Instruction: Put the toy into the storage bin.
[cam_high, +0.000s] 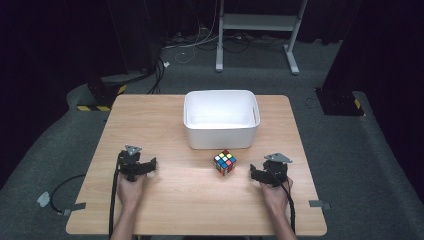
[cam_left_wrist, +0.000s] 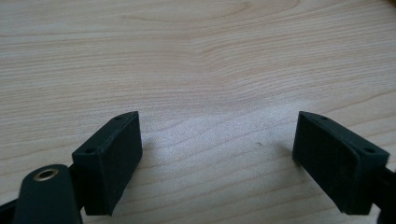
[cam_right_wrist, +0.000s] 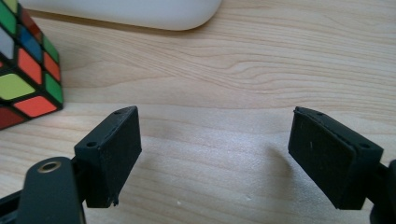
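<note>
A scrambled colour cube (cam_high: 225, 162) sits on the wooden table (cam_high: 165, 125) just in front of a white bin (cam_high: 221, 118). My right gripper (cam_high: 261, 171) rests low on the table a little right of the cube, jaws open and empty. In the right gripper view the cube (cam_right_wrist: 28, 70) lies off to the left of the jaws, apart from the open gripper (cam_right_wrist: 215, 158), and the bin's (cam_right_wrist: 135, 11) rounded wall runs along the top. My left gripper (cam_high: 145, 167) rests at the table's left, also open with bare wood between its jaws (cam_left_wrist: 217, 158).
The white bin looks empty and stands at the table's far middle. Cables trail from both grippers off the table's near edge. Beyond the table are a dark floor, cables and a white frame (cam_high: 260, 22).
</note>
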